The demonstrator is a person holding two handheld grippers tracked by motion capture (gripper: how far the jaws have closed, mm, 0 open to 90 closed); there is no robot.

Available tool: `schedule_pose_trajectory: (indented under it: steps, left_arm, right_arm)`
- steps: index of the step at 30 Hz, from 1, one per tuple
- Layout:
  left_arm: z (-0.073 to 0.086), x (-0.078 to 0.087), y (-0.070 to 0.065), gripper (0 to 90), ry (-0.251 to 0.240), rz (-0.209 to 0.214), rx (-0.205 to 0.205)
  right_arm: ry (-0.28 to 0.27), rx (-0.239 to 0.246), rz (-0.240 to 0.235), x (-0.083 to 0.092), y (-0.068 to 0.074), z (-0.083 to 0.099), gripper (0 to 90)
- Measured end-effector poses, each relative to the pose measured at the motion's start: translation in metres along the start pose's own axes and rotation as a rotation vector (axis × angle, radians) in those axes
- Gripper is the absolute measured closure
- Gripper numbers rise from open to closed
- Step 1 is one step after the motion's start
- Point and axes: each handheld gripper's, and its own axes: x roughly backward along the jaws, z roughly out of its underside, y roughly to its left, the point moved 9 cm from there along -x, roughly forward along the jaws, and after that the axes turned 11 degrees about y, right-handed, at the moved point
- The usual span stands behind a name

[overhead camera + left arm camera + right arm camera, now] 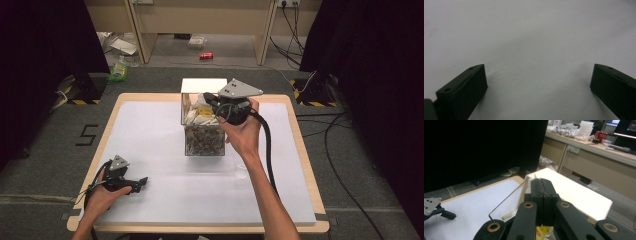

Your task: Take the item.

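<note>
Your right gripper [206, 96] hangs over the open top of the clear box [204, 131], which stands on the white mat [150, 150] toward the far middle of the table [299, 135]. The box holds crumpled white and yellow packets on top and a darker speckled mass lower down; what the pieces are cannot be told. Its white lid [202, 85] stands open at the far side.

In the right gripper view the jaws are pressed flat together. Something thin pokes up at the tip seam, too small to identify, so whether anything is pinched there cannot be told. A yellow packet [541, 232] shows just beneath the jaws, and the box's clear rim [506, 202] curves off to the left.

Your right hand [242, 132] wraps the gripper body, with the grey plate [239, 89] on top and the cable [267, 150] trailing back along your forearm.

Your left gripper [141, 182] sits at the near left of the mat, well apart from the box, low over the surface. In the left gripper view the jaws stand wide apart with bare mat [536, 50] between them. Your left hand [102, 197] grips it from below.

A red can [206, 56] lies on the floor beyond the table.
</note>
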Motion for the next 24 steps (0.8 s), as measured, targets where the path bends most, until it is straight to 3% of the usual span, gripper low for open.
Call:
schedule_pose_trajectory:
  steps: [11,24]
  left_arm:
    - [0.000,0.000,0.000,0.0,0.000,-0.001,0.000]
    - [0.000,0.000,0.000,0.0,0.001,-0.001,-0.002]
  right_arm:
    - [-0.046,0.024,0.018,0.021,0.000,-0.018,90.0]
    - [-0.068,0.022,0.026,0.056,-0.001,-0.011,90.0]
